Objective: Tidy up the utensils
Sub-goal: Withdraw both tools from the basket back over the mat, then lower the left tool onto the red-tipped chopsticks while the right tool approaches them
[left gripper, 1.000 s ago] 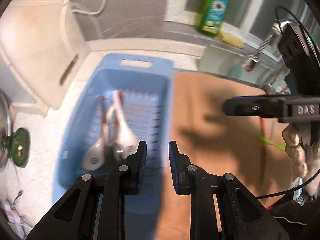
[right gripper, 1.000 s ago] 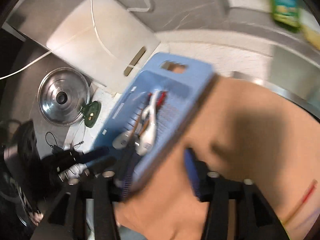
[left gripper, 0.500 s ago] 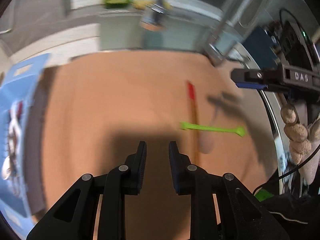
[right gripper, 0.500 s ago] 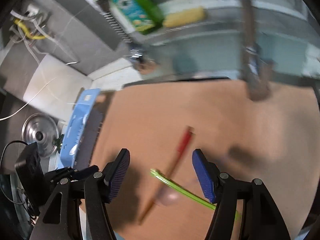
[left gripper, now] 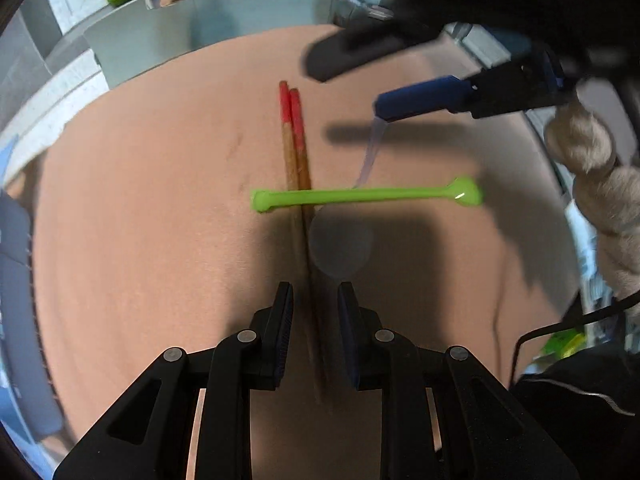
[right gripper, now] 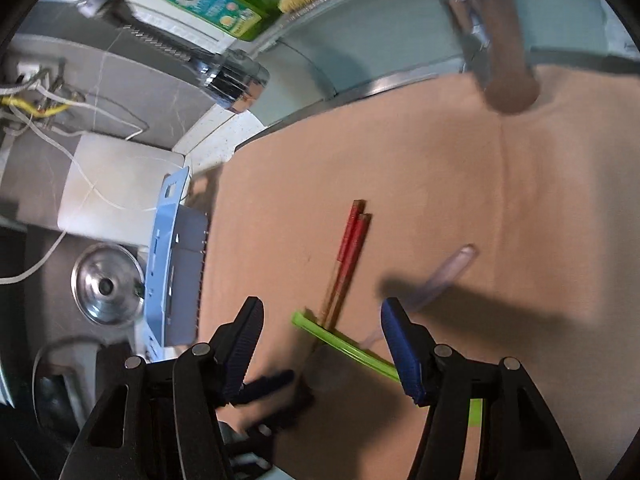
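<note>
Over the tan, matte mat (left gripper: 140,200), reaching for the last utensils: pair of slim wooden chopsticks with red-painted tops (left gripper: 296,148) lying side by side, crossed by a glossy lime-green plastic spoon (left gripper: 360,195) and a clear, nearly invisible plastic spoon (left gripper: 370,156). Left gripper (left gripper: 314,332) empty, jaws narrowly parted astride the chopsticks' thin ends; right gripper (right gripper: 324,344) empty, jaws gaping above the green handle. Next, probably: lowering, pinching these thin, slippery sticks squarely, then carrying toward the slotted pale-blue plastic basket (right gripper: 164,256) beside the mat.

Green spoon (left gripper: 366,195) lies across 2 red-tipped chopsticks (left gripper: 295,148).
</note>
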`<state>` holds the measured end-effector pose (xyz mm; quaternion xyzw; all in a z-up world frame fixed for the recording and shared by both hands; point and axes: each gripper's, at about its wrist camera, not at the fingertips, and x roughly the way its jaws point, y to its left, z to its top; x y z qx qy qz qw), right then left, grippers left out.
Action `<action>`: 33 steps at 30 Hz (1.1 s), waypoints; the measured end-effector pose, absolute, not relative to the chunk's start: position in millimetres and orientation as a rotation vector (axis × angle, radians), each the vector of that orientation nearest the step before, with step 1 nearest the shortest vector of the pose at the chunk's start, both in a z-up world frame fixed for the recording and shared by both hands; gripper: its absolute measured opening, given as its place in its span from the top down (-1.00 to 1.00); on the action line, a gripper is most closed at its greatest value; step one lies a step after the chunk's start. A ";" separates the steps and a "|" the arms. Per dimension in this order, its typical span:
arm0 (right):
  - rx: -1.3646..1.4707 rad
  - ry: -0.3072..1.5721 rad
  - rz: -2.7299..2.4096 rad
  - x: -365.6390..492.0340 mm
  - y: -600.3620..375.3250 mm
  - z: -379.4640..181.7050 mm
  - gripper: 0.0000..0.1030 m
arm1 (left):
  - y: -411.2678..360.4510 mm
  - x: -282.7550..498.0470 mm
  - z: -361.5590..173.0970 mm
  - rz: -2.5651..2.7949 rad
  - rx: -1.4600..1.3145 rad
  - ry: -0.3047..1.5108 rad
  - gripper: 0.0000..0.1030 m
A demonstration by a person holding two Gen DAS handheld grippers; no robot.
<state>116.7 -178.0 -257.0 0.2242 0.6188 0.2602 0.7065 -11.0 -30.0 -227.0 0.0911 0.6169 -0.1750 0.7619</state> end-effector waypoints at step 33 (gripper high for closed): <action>0.522 1.549 0.416 119.5 -147.1 -296.3 0.45 | 14.6 36.5 -210.1 -0.436 0.219 1.323 0.53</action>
